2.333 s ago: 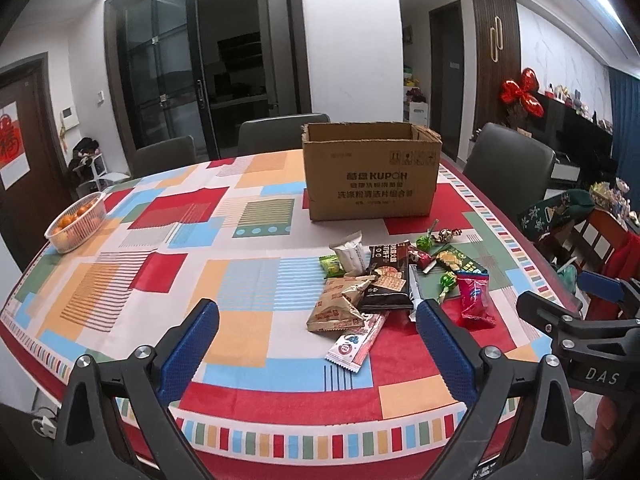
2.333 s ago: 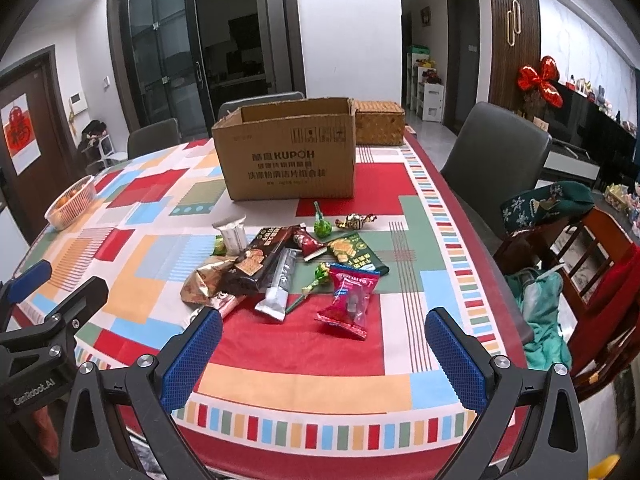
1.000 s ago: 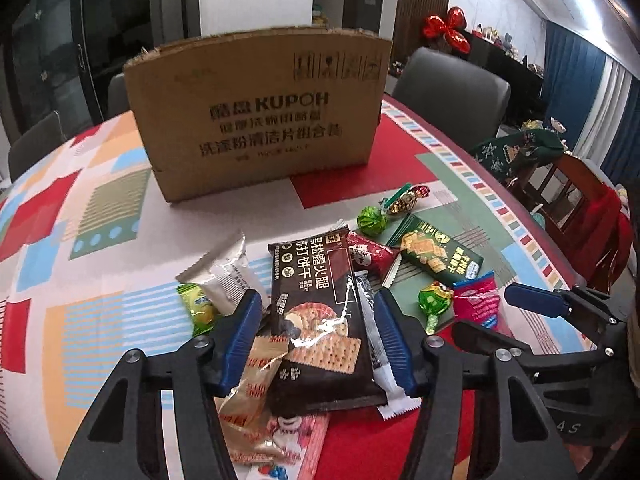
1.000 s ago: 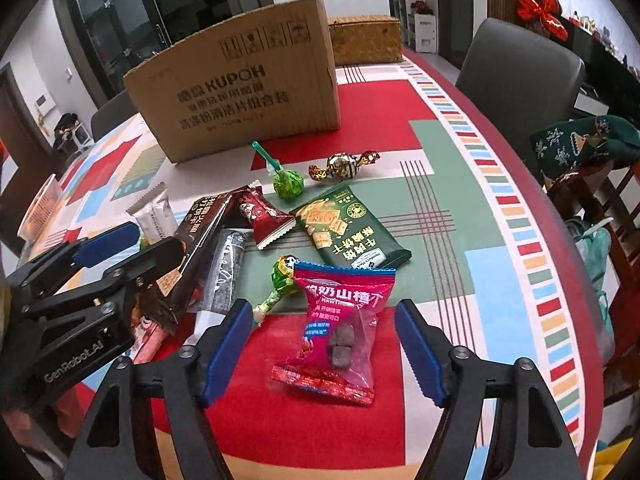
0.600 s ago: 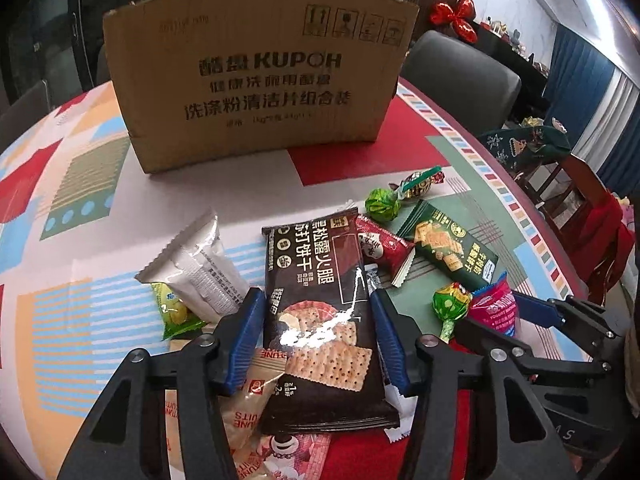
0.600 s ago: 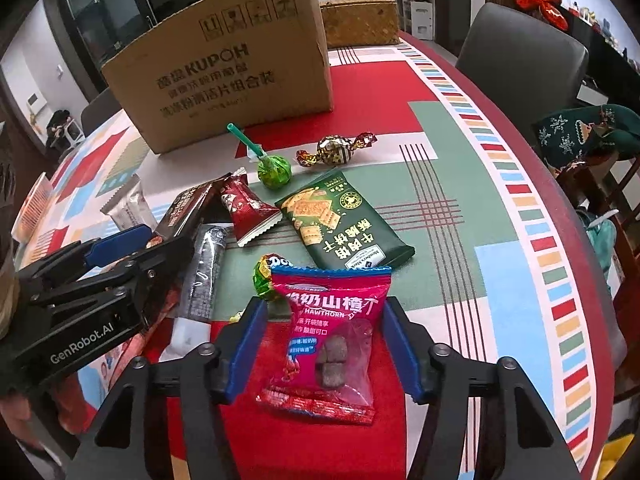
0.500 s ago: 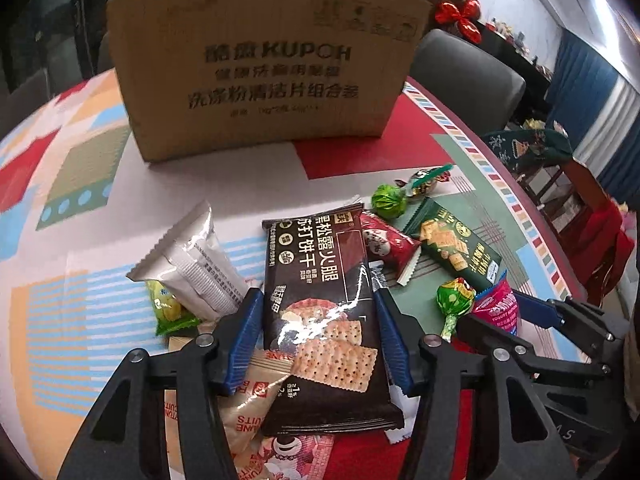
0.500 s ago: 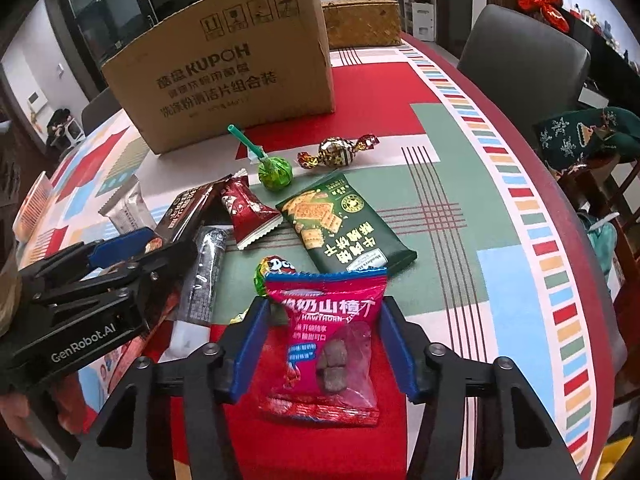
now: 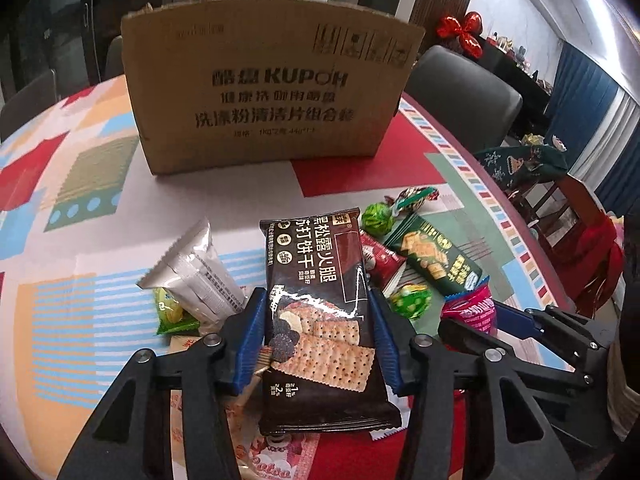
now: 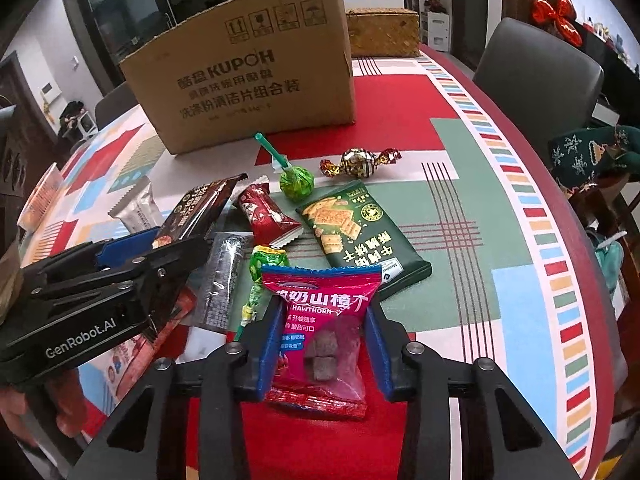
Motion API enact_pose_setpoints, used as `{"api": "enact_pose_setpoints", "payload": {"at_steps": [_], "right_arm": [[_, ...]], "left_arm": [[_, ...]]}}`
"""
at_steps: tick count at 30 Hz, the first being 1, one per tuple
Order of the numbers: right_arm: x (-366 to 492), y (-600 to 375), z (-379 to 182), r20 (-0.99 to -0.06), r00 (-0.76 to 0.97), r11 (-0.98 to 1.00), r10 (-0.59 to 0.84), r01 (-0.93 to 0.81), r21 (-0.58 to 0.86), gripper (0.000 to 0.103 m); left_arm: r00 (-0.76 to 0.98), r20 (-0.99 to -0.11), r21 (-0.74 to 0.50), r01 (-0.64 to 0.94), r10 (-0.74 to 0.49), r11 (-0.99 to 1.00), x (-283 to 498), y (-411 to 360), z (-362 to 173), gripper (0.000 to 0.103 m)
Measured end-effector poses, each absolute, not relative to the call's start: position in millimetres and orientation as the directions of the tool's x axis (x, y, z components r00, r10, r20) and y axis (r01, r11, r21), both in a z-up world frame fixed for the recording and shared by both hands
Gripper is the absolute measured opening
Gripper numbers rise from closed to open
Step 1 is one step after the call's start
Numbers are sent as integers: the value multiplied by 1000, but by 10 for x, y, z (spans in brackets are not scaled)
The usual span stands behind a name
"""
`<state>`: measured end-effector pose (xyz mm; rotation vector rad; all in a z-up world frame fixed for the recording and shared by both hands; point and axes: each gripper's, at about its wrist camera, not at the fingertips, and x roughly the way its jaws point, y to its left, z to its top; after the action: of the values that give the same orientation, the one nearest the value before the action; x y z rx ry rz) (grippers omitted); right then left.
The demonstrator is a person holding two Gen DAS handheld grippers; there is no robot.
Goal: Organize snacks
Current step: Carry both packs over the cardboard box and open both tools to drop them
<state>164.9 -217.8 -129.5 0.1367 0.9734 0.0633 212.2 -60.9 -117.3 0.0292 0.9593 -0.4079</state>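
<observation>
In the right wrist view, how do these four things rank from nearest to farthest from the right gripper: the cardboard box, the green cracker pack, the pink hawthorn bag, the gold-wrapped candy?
1. Pink hawthorn bag: between the closing jaws of the right gripper.
2. Green cracker pack: just beyond, slightly right.
3. Gold-wrapped candy: farther back, right of centre.
4. Cardboard box: at the back, to the left.

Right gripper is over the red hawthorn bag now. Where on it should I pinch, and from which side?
Pinch the hawthorn bag across its two long side edges at mid-height, coming down from the near end, as the right gripper is set now. It lies flat with its sealed top pointing away; the jaws are closing with the bag between them.
</observation>
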Motion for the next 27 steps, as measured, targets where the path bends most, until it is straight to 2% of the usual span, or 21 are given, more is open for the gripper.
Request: {"api": "enact_pose_setpoints", "payload": {"at_steps": [15,27], "right_arm": [[1513,-2147,-811,-743,655,989,140,-61,133,39],[1594,-2061,-160,-623,768,989,150,-108,105,39]], "left_arm": [[604,-742,-94,334,-289,938,1857,-586,-657,49],[719,-645,-43,301,-257,953,1991,-460,26,49]]}}
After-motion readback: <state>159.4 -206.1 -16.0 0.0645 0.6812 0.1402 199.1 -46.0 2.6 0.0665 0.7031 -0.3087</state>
